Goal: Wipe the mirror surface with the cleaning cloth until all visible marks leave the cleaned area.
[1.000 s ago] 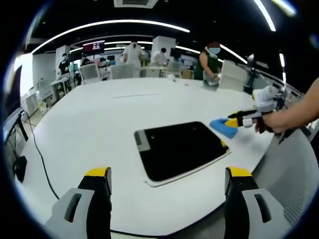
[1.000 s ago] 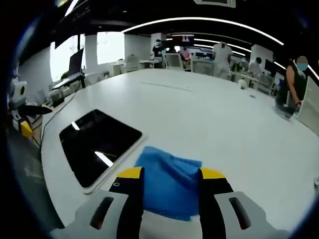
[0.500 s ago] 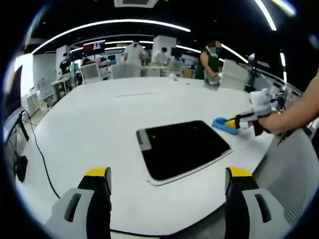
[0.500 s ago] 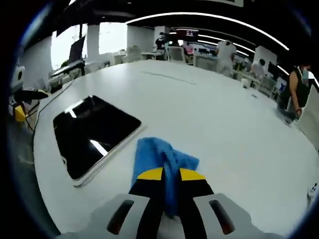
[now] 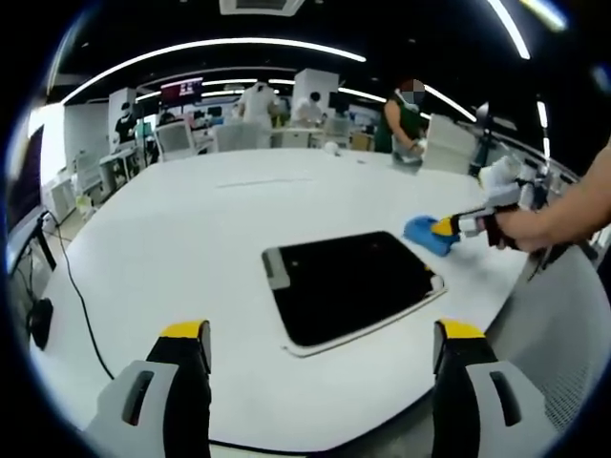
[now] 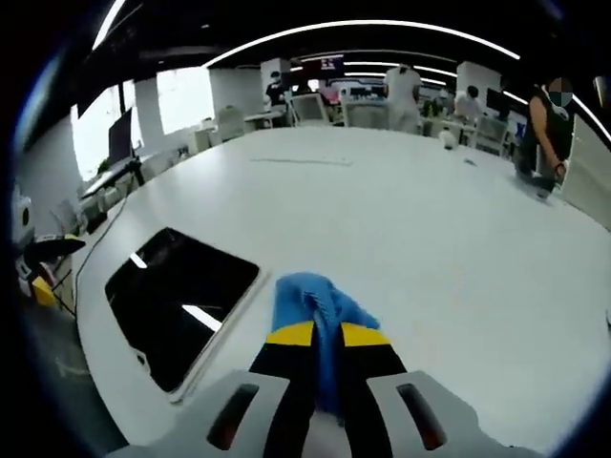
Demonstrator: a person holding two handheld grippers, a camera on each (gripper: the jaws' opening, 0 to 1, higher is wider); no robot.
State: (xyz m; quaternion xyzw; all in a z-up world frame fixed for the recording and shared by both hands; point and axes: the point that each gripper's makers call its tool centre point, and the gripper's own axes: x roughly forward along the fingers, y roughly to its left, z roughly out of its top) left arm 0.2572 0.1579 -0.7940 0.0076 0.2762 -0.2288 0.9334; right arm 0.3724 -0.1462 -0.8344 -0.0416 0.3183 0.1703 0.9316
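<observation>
A dark rectangular mirror (image 5: 348, 284) with a pale rim lies flat on the white table (image 5: 191, 239). In the right gripper view the mirror (image 6: 179, 301) sits to the left. My right gripper (image 6: 327, 337) is shut on a bunched blue cleaning cloth (image 6: 315, 305), lifted just right of the mirror's edge. From the left gripper view that right gripper (image 5: 449, 227) and the cloth (image 5: 423, 232) hover at the mirror's far right corner, held by a person's hand (image 5: 535, 224). My left gripper (image 5: 320, 348) stands open near the table's front edge, nothing between its fingers.
A black cable (image 5: 67, 286) runs over the table's left side. Beyond the table stand desks, chairs and several people (image 5: 401, 119). The table's curved edge (image 5: 477, 315) passes close to the mirror on the right.
The right gripper has shut on the blue cloth, bunched it and raised it off the table beside the mirror. The left gripper has stayed open and still.
</observation>
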